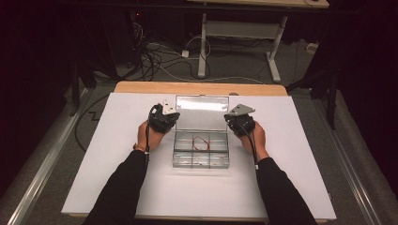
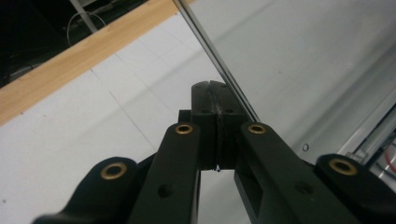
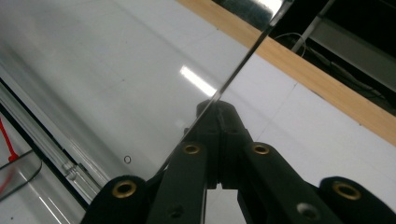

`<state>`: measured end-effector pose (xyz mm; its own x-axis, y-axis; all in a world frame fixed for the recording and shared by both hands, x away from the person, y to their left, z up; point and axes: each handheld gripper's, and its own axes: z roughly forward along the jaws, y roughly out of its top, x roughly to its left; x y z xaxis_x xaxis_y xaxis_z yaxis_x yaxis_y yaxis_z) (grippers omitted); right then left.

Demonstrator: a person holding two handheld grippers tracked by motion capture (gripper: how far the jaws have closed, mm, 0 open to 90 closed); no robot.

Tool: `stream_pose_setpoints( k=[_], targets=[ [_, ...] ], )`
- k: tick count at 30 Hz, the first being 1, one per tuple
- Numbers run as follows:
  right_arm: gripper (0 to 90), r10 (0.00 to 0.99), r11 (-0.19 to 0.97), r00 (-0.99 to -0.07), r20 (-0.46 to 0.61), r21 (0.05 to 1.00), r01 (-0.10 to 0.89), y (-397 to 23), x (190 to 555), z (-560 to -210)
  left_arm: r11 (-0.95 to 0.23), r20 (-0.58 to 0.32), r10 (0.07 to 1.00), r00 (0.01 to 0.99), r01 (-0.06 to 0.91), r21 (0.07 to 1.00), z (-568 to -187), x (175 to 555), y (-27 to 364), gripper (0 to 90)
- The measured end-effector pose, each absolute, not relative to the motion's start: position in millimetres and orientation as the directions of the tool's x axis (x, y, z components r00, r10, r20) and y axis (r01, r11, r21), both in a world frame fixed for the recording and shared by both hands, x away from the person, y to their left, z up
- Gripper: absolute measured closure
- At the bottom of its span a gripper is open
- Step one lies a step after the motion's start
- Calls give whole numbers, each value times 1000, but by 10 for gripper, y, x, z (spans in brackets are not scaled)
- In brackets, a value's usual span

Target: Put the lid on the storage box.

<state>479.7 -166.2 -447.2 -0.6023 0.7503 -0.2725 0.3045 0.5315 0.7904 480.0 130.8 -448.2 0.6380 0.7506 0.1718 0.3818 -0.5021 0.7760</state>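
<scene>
Clear box (image 1: 201, 154) on table (image 1: 117, 187): lid (image 1: 202, 112) raised upright. Left tool (image 2: 215, 100) and right tool (image 3: 218, 116) closed, pressed at lid side edges. Lid closing judged left.

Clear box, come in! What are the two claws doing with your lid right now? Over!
Left gripper shut, right gripper shut, one at each side edge of the lid. Clear box open, lid up, red wire inside. Nothing in the way.
</scene>
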Motion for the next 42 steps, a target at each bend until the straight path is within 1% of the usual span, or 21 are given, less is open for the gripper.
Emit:
stream_pose_setpoints(
  k=[10,21,22,24,26,29,30,42],
  targets=[
    [900,766,515,-578,-282,807,289,-1646,4761,-4393,-506,213,760,614,352,788,-4377,4767,1294,871],
    [900,781,498,-551,-292,824,269,-1634,4743,-4323,-479,195,772,605,353,803,-4250,4768,1300,870],
    [900,783,497,-549,-294,826,267,-1632,4735,-4317,-487,209,768,605,342,803,-4238,4771,1304,871],
    [900,783,497,-546,-297,828,261,-1630,4725,-4305,-486,200,769,607,351,800,-4226,4761,1302,871],
    [900,785,492,-544,-296,832,257,-1635,4716,-4293,-489,212,767,605,340,803,-4211,4761,1302,871],
    [900,788,486,-540,-295,836,254,-1638,4704,-4278,-488,211,768,605,338,805,-4194,4756,1303,871],
    [900,788,485,-541,-294,838,250,-1640,4702,-4271,-481,199,771,606,348,805,-4192,4749,1301,871],
    [900,789,478,-537,-300,848,229,-1646,4676,-4221,-485,209,765,609,331,809,-4135,4732,1308,871]
  ],
)
